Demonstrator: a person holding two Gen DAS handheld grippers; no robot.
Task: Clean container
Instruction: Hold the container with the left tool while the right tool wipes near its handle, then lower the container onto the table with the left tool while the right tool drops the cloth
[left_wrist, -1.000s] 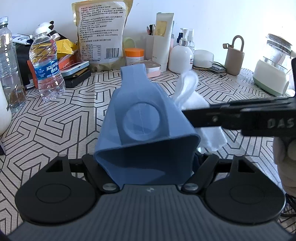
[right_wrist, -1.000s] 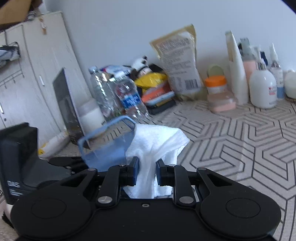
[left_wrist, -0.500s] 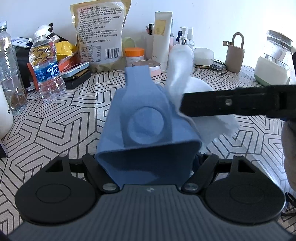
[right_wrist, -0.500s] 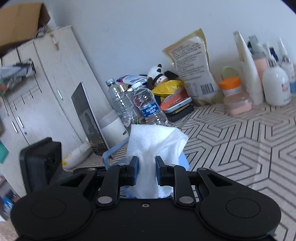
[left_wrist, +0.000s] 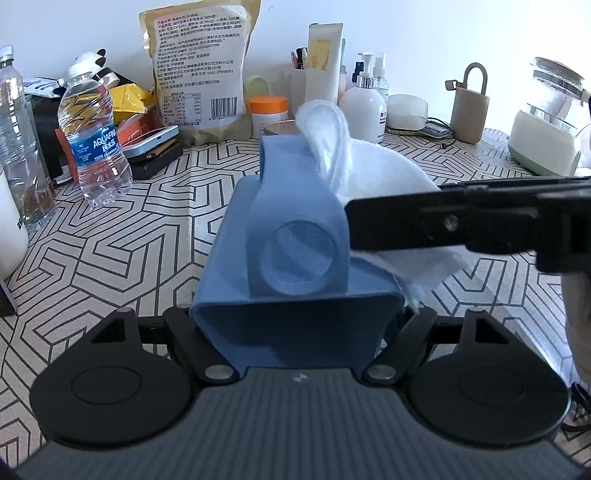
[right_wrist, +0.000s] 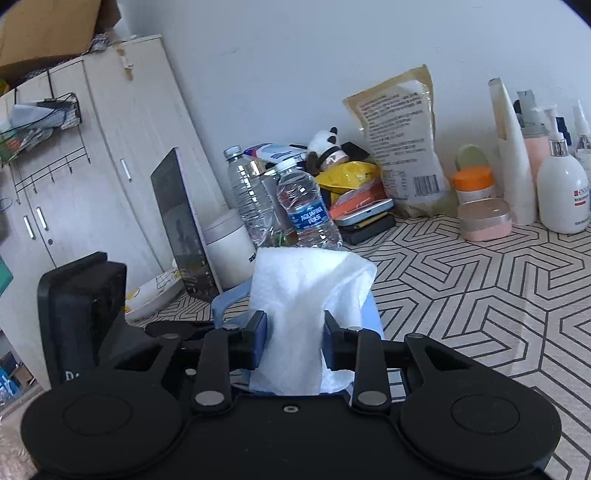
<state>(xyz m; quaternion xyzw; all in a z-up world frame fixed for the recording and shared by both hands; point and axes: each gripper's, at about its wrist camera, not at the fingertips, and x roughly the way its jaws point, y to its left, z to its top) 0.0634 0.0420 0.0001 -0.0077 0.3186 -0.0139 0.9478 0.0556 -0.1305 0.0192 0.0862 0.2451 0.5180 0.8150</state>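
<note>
A blue plastic container (left_wrist: 291, 258) fills the middle of the left wrist view, held above the table with its base toward the camera, and my left gripper (left_wrist: 295, 328) is shut on its near end. My right gripper (right_wrist: 293, 341) is shut on a white cloth (right_wrist: 303, 295). In the left wrist view that right gripper's finger (left_wrist: 443, 225) reaches in from the right, pressing the white cloth (left_wrist: 373, 177) against the container's right side. The blue container (right_wrist: 225, 299) shows only as a rim behind the cloth in the right wrist view.
A patterned table (left_wrist: 110, 236) carries a water bottle (left_wrist: 94, 140), a tan food bag (left_wrist: 197, 66), an orange-lidded jar (left_wrist: 267, 110), white pump bottles (left_wrist: 364, 107), a tan lock-shaped item (left_wrist: 471, 110) and a glass jar (left_wrist: 550, 122). A white cabinet (right_wrist: 92, 166) stands on the left.
The right gripper and cloth have risen from low beside the container to against its upper right side. The container stays in the left gripper, tilted slightly differently.
</note>
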